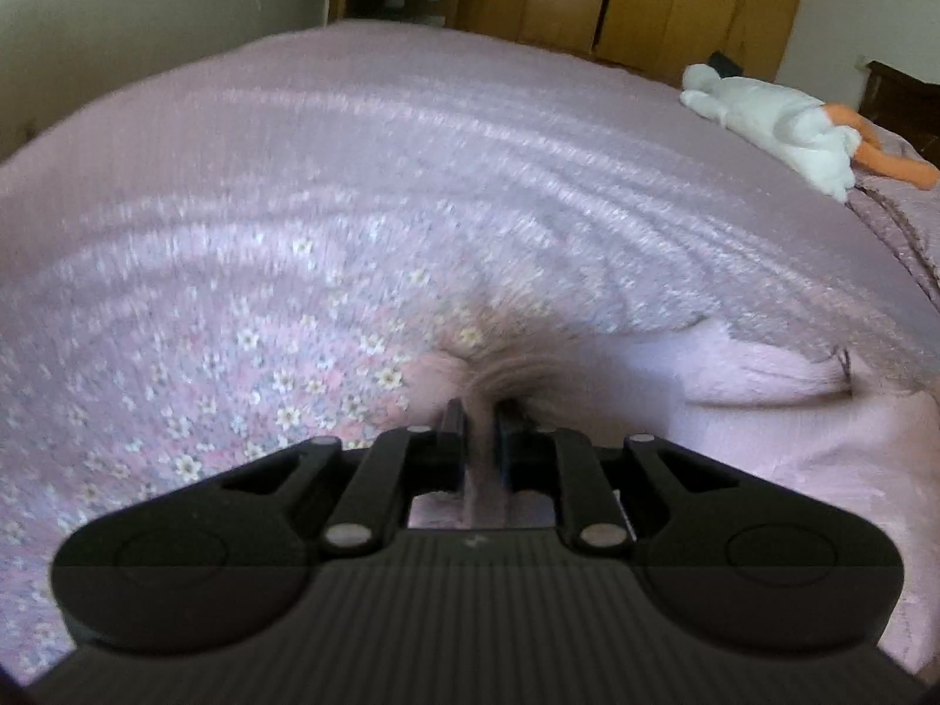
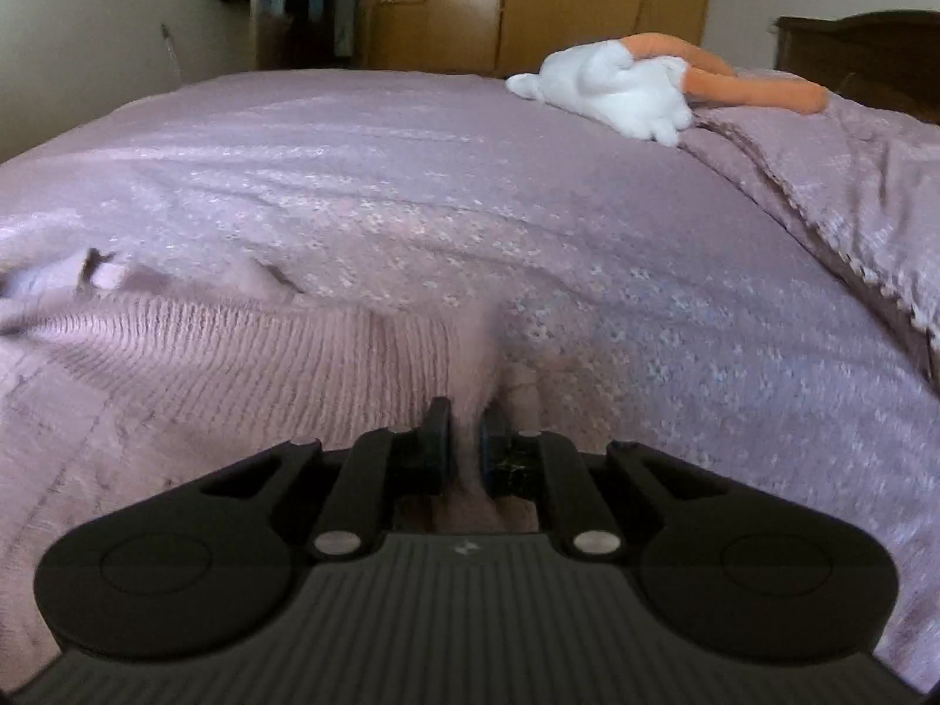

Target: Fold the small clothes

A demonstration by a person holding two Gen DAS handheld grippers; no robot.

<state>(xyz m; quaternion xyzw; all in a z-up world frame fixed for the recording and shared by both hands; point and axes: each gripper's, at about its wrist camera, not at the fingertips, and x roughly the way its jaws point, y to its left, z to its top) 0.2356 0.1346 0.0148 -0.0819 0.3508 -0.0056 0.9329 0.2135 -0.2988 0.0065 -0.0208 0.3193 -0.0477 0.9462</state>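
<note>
blur: bedspread [image 1: 411, 188] streaked | cut off: pink knit garment [image 2: 205, 341] at left edge

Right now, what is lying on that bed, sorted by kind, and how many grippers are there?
Pink knitted garment: 1, pinched by both grippers
White and orange plush toy: 1, lying on the bedspread
Grippers: 2, left gripper and right gripper
Total: 4

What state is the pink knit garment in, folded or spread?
Cannot tell fully. The pink knit garment lies bunched on the bedspread, pinched by both the left gripper and right gripper; no finished fold shows.
</note>
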